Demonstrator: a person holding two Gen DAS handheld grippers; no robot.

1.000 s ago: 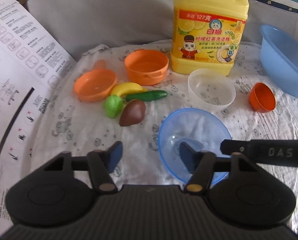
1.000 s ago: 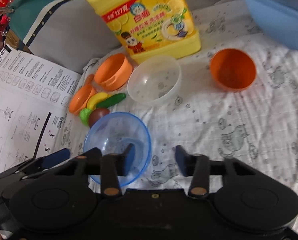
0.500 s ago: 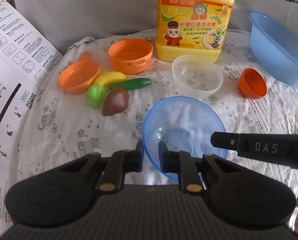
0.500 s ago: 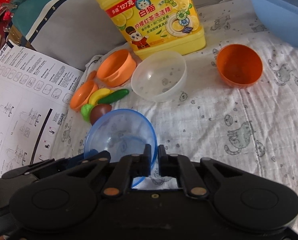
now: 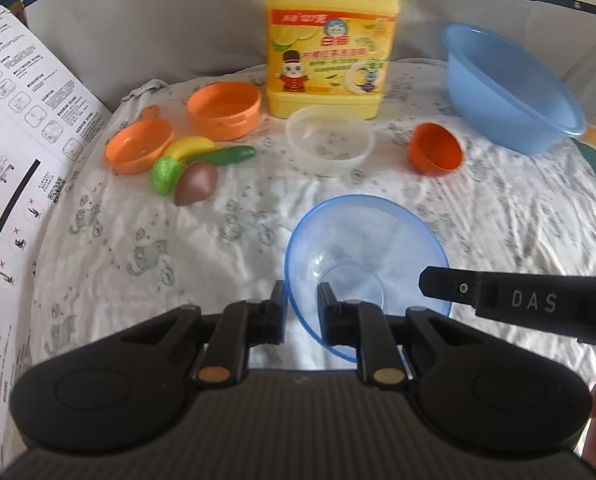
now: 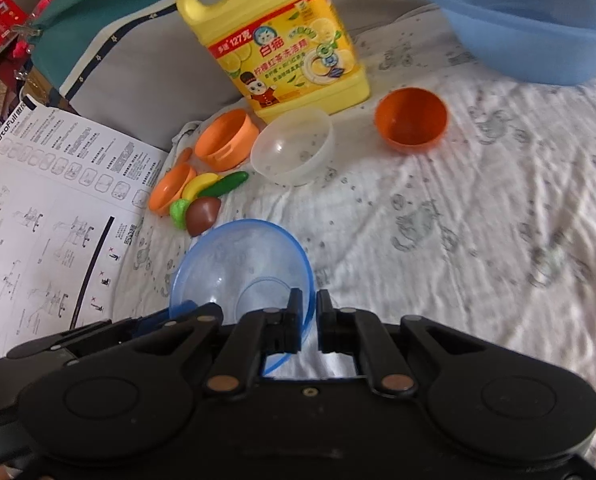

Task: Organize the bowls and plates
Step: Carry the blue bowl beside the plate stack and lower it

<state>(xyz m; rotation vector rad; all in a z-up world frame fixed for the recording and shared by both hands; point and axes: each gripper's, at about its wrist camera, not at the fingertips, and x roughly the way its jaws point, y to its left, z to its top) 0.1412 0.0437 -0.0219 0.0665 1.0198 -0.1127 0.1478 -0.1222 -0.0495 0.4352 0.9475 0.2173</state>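
A clear blue bowl [image 5: 362, 240] [image 6: 241, 256] is held by both grippers over the printed white cloth. My left gripper [image 5: 302, 304] is shut on its left rim, one pad inside the bowl and one outside. My right gripper [image 6: 310, 308] is shut on the opposite rim; one of its fingers [image 5: 438, 284] reaches into the left wrist view from the right. Farther back stand a clear white bowl [image 5: 330, 144] [image 6: 293, 148], a small orange bowl [image 5: 436, 148] [image 6: 412, 120], an orange round tub [image 5: 223, 110] and a shallow orange dish [image 5: 137, 148].
A yellow detergent jug [image 5: 330, 52] stands at the back, with a large blue basin [image 5: 510, 88] to its right. Toy banana [image 5: 191, 146], cucumber [image 5: 229, 156], a green piece and a brown piece lie by the orange dish. A printed instruction sheet [image 5: 17, 160] rises on the left.
Both grippers went from open to shut on the blue bowl's rim. They then drew back with the bowl, so the other dishes now look farther away.
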